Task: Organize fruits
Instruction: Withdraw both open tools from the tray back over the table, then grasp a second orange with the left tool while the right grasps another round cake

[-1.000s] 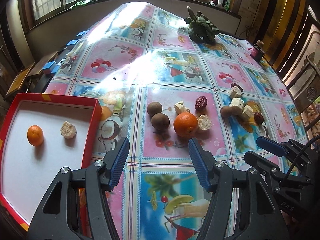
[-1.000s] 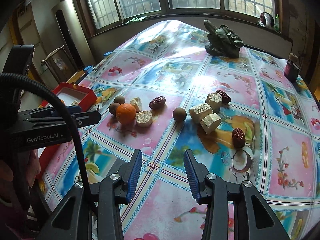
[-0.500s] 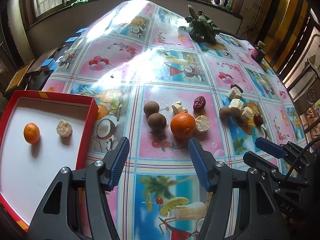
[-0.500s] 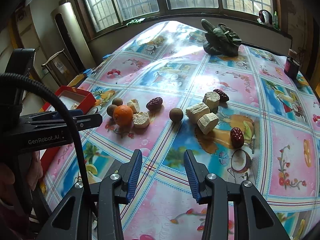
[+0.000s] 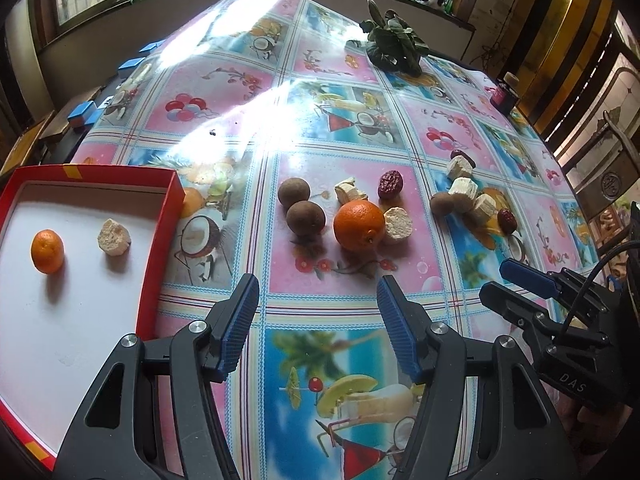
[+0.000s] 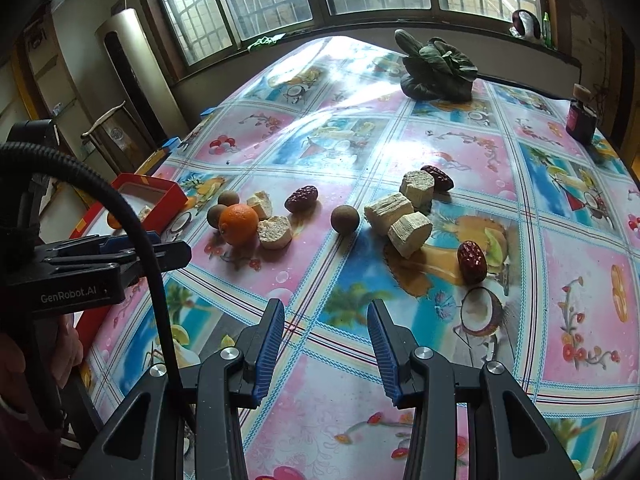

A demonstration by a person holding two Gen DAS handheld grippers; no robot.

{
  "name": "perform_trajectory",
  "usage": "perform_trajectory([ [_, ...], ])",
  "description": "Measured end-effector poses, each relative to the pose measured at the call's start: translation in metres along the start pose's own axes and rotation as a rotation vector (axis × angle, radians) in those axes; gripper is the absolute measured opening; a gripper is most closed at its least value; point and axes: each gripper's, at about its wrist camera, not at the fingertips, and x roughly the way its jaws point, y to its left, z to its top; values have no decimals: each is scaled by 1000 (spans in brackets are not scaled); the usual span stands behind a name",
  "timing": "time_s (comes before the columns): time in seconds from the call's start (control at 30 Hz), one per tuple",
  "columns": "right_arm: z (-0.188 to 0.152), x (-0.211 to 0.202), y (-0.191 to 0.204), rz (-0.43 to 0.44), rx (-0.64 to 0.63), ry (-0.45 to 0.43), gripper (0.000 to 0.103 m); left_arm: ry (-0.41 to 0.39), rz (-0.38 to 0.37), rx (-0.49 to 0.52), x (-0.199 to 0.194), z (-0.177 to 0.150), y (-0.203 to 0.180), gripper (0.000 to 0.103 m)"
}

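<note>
A red tray (image 5: 162, 240) with a white floor lies at the left and holds a small orange (image 5: 47, 251) and a pale chunk (image 5: 114, 237). On the tablecloth sit a bigger orange (image 5: 359, 225) (image 6: 239, 224), two brown round fruits (image 5: 306, 218), several pale chunks (image 6: 409, 229) and red dates (image 5: 390, 184) (image 6: 472, 261). A third brown fruit (image 6: 345, 219) lies apart. My left gripper (image 5: 316, 290) hovers open just short of the orange, with nothing between its jaws. My right gripper (image 6: 326, 314) is open and empty, near the table's front.
A leafy green vegetable (image 6: 436, 68) lies at the far end of the table, with a small dark jar (image 6: 581, 114) at the far right edge. Blue blocks (image 5: 82, 112) sit beyond the left edge. A person's hand (image 6: 24, 364) holds the left gripper.
The fruits have shifted slightly in both views as the grippers tilted a little. Neither gripper's jaws have changed.
</note>
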Motion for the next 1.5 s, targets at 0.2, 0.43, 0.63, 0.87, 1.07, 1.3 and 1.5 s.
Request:
perform_trajectory([
  [0.2, 2, 6, -4, 9, 6, 9, 42, 8, -14, 8, 15, 9, -7, 62],
  [0.43, 2, 9, -8, 15, 15, 14, 42, 10, -27, 19, 30, 18, -15, 62],
  [0.63, 3, 12, -9, 23, 10, 23, 42, -2, -27, 26, 40, 25, -20, 62],
  [0.87, 4, 14, -14, 21, 16, 27, 42, -20, -65, 22, 44, 30, -20, 34],
  [1.07, 5, 13, -11, 25, 8, 24, 42, -18, -55, 25, 38, 23, -17, 33],
  [1.3, 14, 20, 7, 48, -53, 30, 42, -46, -35, 15, 11, 15, -4, 33],
  [1.5, 33, 42, 31, 51, -158, 37, 42, -75, -3, 0, -11, 7, 12, 33],
])
